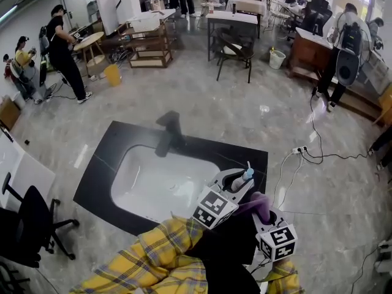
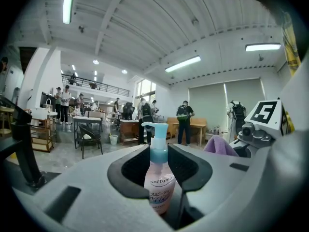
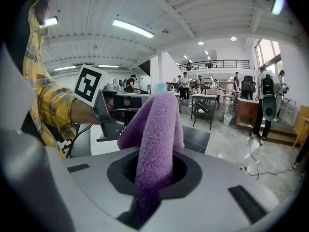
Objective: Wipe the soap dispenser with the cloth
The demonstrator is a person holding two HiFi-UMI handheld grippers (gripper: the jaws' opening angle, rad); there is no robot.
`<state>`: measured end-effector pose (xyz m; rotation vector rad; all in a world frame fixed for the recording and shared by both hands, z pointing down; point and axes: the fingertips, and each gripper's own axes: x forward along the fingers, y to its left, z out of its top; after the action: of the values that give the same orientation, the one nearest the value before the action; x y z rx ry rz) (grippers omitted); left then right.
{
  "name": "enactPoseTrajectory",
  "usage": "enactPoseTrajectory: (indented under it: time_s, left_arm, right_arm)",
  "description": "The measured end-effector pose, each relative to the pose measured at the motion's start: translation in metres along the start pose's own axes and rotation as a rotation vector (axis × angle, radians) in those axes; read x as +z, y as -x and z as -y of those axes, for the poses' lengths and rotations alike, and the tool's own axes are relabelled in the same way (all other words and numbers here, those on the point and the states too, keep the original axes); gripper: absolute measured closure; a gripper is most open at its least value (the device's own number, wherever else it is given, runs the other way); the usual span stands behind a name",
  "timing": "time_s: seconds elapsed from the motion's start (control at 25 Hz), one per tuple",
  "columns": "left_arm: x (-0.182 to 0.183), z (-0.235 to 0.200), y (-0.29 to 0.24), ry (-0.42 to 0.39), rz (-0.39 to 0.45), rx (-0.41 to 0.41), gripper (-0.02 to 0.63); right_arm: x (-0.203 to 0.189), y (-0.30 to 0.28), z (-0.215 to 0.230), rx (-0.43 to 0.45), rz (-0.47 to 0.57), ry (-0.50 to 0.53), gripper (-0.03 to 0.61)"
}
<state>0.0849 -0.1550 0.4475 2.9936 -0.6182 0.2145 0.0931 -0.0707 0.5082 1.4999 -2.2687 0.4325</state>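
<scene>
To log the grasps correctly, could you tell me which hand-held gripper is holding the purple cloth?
The right hand-held gripper: the purple cloth is pinched between its jaws, while the left hand-held gripper grips the soap dispenser instead.

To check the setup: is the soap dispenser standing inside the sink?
No, the left tool grips the soap dispenser, outside the sink basin.

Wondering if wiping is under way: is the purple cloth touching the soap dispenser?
Apart. In the left gripper view the soap dispenser stands between the jaws, while the purple cloth lies beyond the right-hand jaw, with grey jaw between them.
</scene>
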Motion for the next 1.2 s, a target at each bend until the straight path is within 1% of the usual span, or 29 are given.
enactPoseTrajectory:
  time_s: [0.2, 0.36, 0.48, 0.56, 0.64, 0.68, 0.72, 0.8, 0.84, 0.96, 1.0, 1.12, 1.2]
  left_arm:
    - [0.0, 0.0, 0.003, 0.011, -0.016, 0.068, 0.509]
    - [-0.002, -0.003, 0.003, 0.048, -0.016, 0.128, 0.509]
    - [-0.001, -0.001, 0.003, 0.064, -0.007, 0.128, 0.509]
    - [-0.001, 0.0, 0.004, 0.093, 0.006, 0.088, 0.509]
    - [-0.003, 0.003, 0.005, 0.118, 0.01, 0.025, 0.503]
    - [-0.004, 0.004, 0.005, 0.107, 0.001, -0.006, 0.482]
    - [-0.005, 0.006, 0.006, 0.078, -0.015, -0.033, 0.439]
    - [-0.01, 0.006, 0.006, 0.011, -0.05, -0.086, 0.404]
    - [-0.013, 0.005, 0.006, -0.002, -0.061, -0.12, 0.393]
    - [-0.014, 0.007, 0.005, 0.031, -0.063, -0.261, 0.374]
    - [-0.014, 0.007, 0.005, 0.029, -0.068, -0.307, 0.373]
    - [-0.015, 0.01, 0.004, -0.038, -0.104, -0.413, 0.36]
    - [-0.017, 0.011, 0.003, -0.1, -0.127, -0.449, 0.348]
  right_arm:
    - [-0.002, -0.001, -0.014, -0.006, -0.006, 0.006, 0.541]
    - [-0.005, -0.003, -0.021, -0.01, -0.01, 0.004, 0.541]
    - [-0.006, -0.001, -0.024, -0.015, -0.014, -0.001, 0.541]
    - [-0.007, 0.001, -0.027, -0.016, -0.015, -0.005, 0.541]
    - [-0.01, 0.003, -0.029, -0.015, -0.013, -0.006, 0.541]
    - [-0.011, 0.004, -0.029, -0.015, -0.011, -0.005, 0.541]
    - [-0.012, 0.004, -0.03, -0.015, -0.009, -0.005, 0.541]
    - [-0.011, 0.006, -0.029, -0.013, -0.008, -0.005, 0.541]
    - [-0.011, 0.007, -0.028, -0.01, -0.007, -0.005, 0.541]
    - [-0.013, 0.01, -0.026, -0.001, -0.005, -0.004, 0.541]
    - [-0.014, 0.011, -0.026, 0.001, -0.006, -0.004, 0.541]
    - [-0.016, 0.011, -0.027, 0.007, -0.009, -0.005, 0.541]
    - [-0.015, 0.011, -0.026, 0.012, -0.009, -0.002, 0.541]
